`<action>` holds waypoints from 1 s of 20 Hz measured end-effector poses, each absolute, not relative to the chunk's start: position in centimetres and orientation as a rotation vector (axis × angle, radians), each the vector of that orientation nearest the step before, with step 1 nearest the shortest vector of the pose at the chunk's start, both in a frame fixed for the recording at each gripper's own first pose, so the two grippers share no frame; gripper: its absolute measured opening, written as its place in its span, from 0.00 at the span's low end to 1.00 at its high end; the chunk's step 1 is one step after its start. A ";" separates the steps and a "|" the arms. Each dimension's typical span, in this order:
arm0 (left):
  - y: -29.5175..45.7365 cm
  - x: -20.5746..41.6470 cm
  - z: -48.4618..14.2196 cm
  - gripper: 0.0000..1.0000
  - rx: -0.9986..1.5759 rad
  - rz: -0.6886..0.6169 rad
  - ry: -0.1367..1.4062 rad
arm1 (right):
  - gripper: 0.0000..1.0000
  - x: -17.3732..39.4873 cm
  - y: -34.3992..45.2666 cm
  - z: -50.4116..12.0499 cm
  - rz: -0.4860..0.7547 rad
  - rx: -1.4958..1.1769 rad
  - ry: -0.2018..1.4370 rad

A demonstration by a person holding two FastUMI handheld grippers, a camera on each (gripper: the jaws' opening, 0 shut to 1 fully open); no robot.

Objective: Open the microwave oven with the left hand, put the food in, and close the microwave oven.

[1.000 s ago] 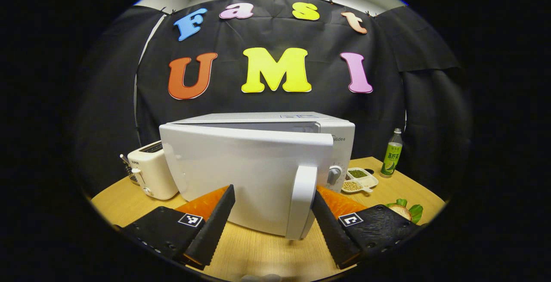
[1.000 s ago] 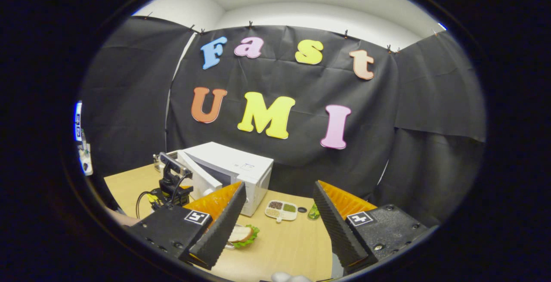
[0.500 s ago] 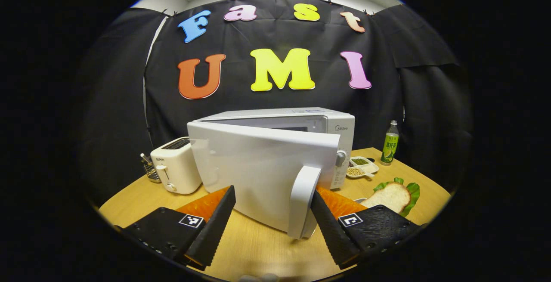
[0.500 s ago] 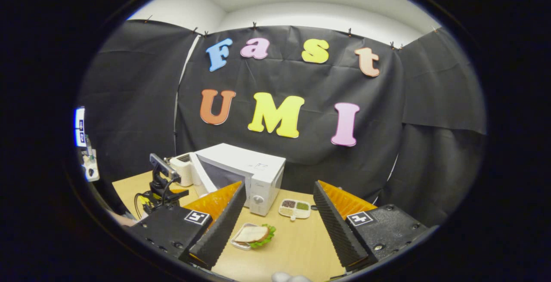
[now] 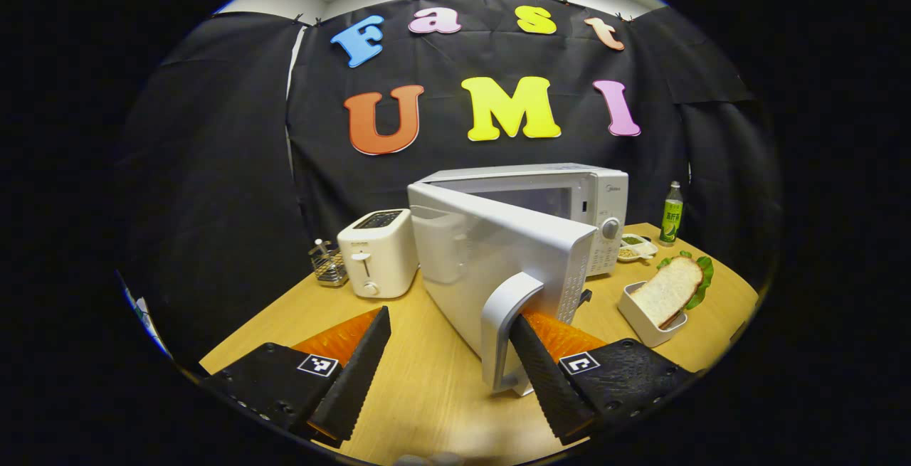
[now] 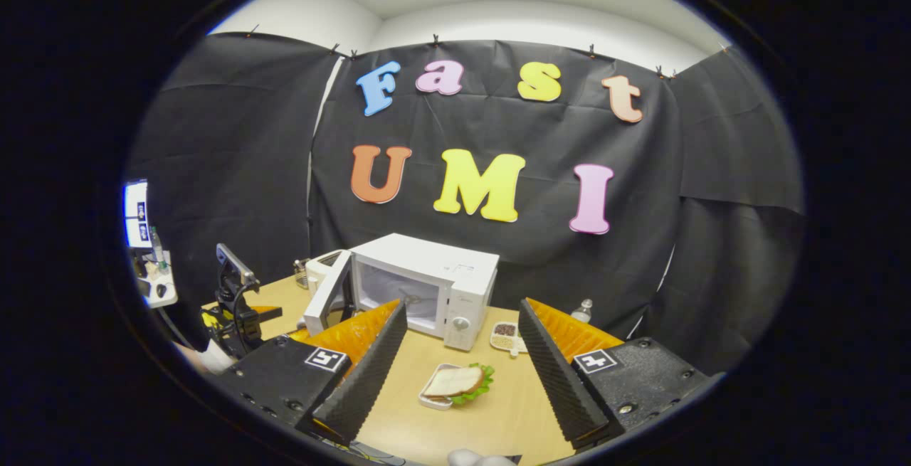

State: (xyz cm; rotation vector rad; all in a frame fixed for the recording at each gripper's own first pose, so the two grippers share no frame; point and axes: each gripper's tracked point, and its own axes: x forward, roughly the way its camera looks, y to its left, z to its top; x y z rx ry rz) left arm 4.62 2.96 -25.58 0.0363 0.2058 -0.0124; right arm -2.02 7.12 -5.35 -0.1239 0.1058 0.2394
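White microwave oven [image 5: 541, 199] door [image 5: 498, 260] swung open, left claw [image 5: 450, 366] spread wide, one finger behind its handle [image 5: 507, 331]. Right claw [image 6: 461, 366] wide, empty; sandwich in white tray [image 6: 455, 384] not yet loaded.

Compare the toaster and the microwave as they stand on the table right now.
The microwave is the larger box, wider than tall; the toaster is small and about as tall as wide. The microwave's door is swung open on its left hinge, baring the cavity; the toaster has no door, only top slots. The microwave has a round knob on its right panel; the toaster has a front lever above a small knob. Both are white and stand upright, side by side on the table.
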 end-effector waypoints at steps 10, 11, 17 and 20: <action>11.8 1.8 -26.7 0.97 0.013 0.084 0.242 | 0.96 -2.8 9.6 -7.5 0.259 -0.118 0.148; 12.6 1.5 -26.6 0.97 0.026 0.095 0.237 | 0.96 -2.6 9.4 -7.8 0.259 -0.111 0.153; 14.9 -1.4 -25.9 0.97 0.047 0.150 0.259 | 0.96 0.7 6.5 -11.5 0.245 -0.101 0.234; 12.7 -2.7 -24.1 0.97 0.024 0.132 0.241 | 0.96 3.8 3.3 -15.5 0.230 -0.100 0.315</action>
